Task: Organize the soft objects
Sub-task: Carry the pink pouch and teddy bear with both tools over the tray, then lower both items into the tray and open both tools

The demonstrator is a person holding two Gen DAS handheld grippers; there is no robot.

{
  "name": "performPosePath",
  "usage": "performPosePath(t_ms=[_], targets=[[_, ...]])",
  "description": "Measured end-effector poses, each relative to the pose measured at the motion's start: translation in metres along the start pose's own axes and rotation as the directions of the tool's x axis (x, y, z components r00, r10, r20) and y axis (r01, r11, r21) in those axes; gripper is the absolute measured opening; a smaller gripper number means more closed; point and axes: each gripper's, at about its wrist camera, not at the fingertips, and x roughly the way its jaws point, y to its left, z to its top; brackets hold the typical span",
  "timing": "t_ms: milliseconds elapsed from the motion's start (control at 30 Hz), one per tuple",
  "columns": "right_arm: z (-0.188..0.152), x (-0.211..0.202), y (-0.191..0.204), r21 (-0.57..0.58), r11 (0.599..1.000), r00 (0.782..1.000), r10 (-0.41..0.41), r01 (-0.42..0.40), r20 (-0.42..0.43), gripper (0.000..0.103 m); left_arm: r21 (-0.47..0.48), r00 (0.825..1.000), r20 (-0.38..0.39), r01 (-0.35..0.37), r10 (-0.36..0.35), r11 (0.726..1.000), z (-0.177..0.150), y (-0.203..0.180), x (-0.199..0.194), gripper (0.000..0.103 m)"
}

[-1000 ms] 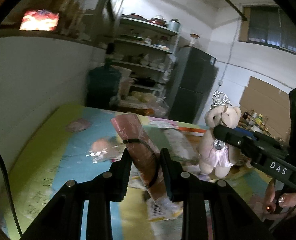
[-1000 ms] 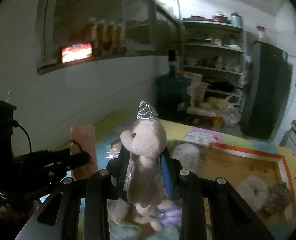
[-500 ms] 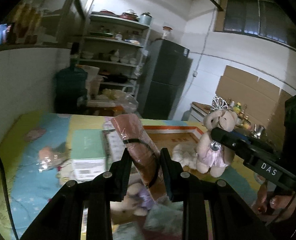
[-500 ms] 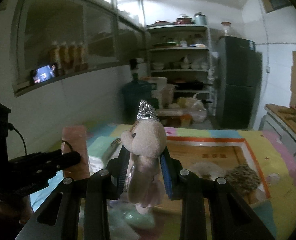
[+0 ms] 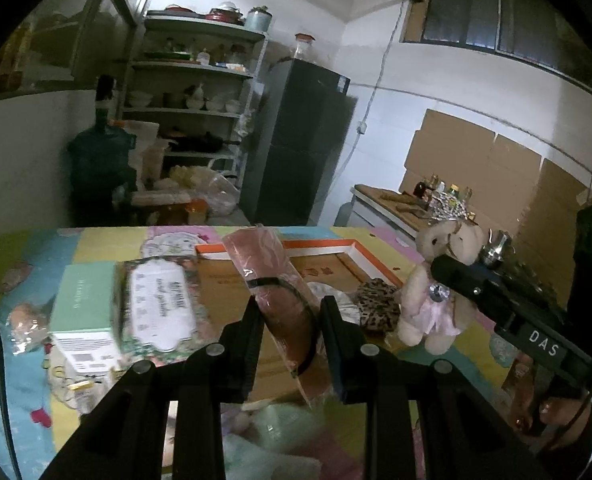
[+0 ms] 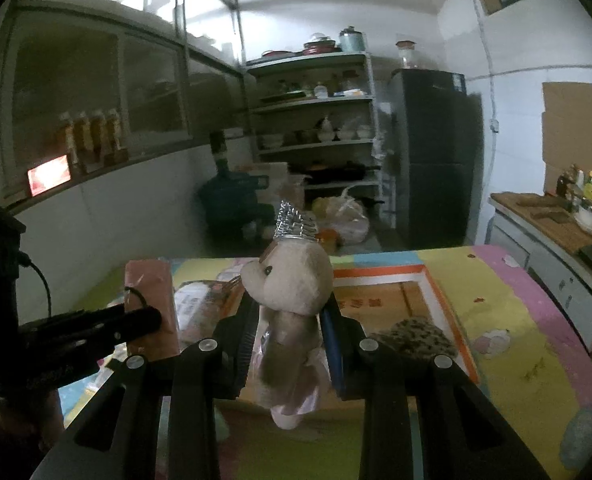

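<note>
My left gripper (image 5: pixel 290 312) is shut on a pink plastic packet with a black headband (image 5: pixel 280 296), held tilted above the table. My right gripper (image 6: pixel 288 312) is shut on a beige teddy bear in a pink dress with a silver crown (image 6: pixel 292 284), held upright. In the left wrist view the bear (image 5: pixel 432 304) hangs at the right, pinched by the right gripper's black fingers (image 5: pixel 472 286). Below lies an open cardboard box with an orange rim (image 5: pixel 348 245), with a leopard-print soft item (image 5: pixel 376 308) and a white fluffy one inside. In the right wrist view the packet (image 6: pixel 150 304) stands at the left.
A mint box (image 5: pixel 82 308) and a floral-labelled pack (image 5: pixel 158 308) lie left of the cardboard box on the colourful mat (image 6: pixel 508 320). Small wrapped items sit at the mat's left edge. Behind stand a shelf rack (image 5: pixel 192 92), a dark fridge (image 5: pixel 300 144), a water jug (image 5: pixel 100 164) and a counter (image 6: pixel 552 220).
Both grippers have swung to the right across the table with their loads still held. The cardboard box has come under them, and the fridge and counter have come into view.
</note>
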Motion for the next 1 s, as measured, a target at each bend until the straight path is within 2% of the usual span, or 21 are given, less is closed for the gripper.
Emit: performPosePath(t_ms=[267, 733, 1000], targets=[[-0.003, 0.012, -0.023, 0.039, 0.999, 1.000, -0.013, 0.013, -0.014, 0.032, -0.017, 0.997, -0.075, 0.021, -0.022, 1.000, 0.002, -0.006, 0.037, 0.029], [-0.012, 0.053, -0.057, 0.090, 0.996, 0.998, 0.025, -0.020, -0.055, 0.032, -0.038, 0.986, -0.164, -0.033, 0.027, 0.999, 0.001, -0.012, 0.088, 0.029], [-0.015, 0.079, -0.064, 0.102, 0.993, 0.994, 0.060, -0.051, -0.092, 0.032, -0.037, 0.974, -0.219, -0.074, 0.064, 0.997, -0.003, -0.010, 0.112, 0.029]])
